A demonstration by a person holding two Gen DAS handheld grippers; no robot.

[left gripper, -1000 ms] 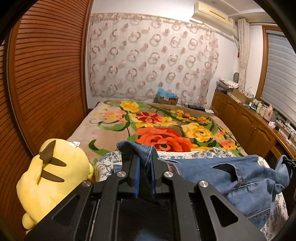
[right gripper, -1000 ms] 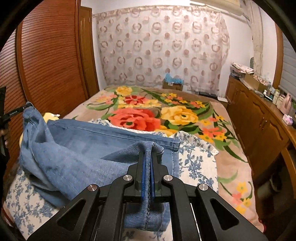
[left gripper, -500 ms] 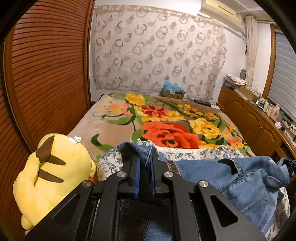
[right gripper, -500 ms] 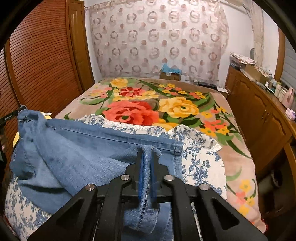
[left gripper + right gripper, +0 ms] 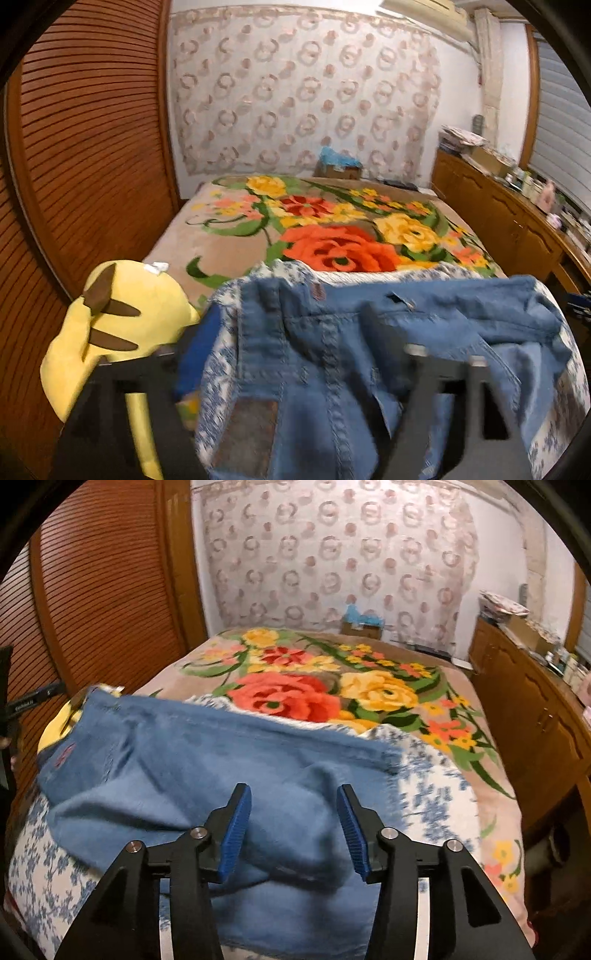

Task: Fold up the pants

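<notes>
Blue denim pants [image 5: 207,760] lie folded over on a blue-and-white floral cloth [image 5: 432,797] at the near end of the bed. In the left wrist view the pants [image 5: 332,350] show their waistband and back pocket, blurred. My right gripper [image 5: 293,812] is open, its blue pads [image 5: 236,827] apart just above the cloth fold. My left gripper [image 5: 291,350] is open and blurred, its fingers [image 5: 195,354] wide apart either side of the waistband.
A yellow plush toy [image 5: 122,321] sits at the bed's left edge by the wooden louvred wall [image 5: 81,147]. A flowered blanket [image 5: 332,686] covers the bed. A wooden cabinet [image 5: 532,701] with clutter runs along the right.
Both grippers have opened and let go of the pants. The pants have dropped flat onto the floral cloth.
</notes>
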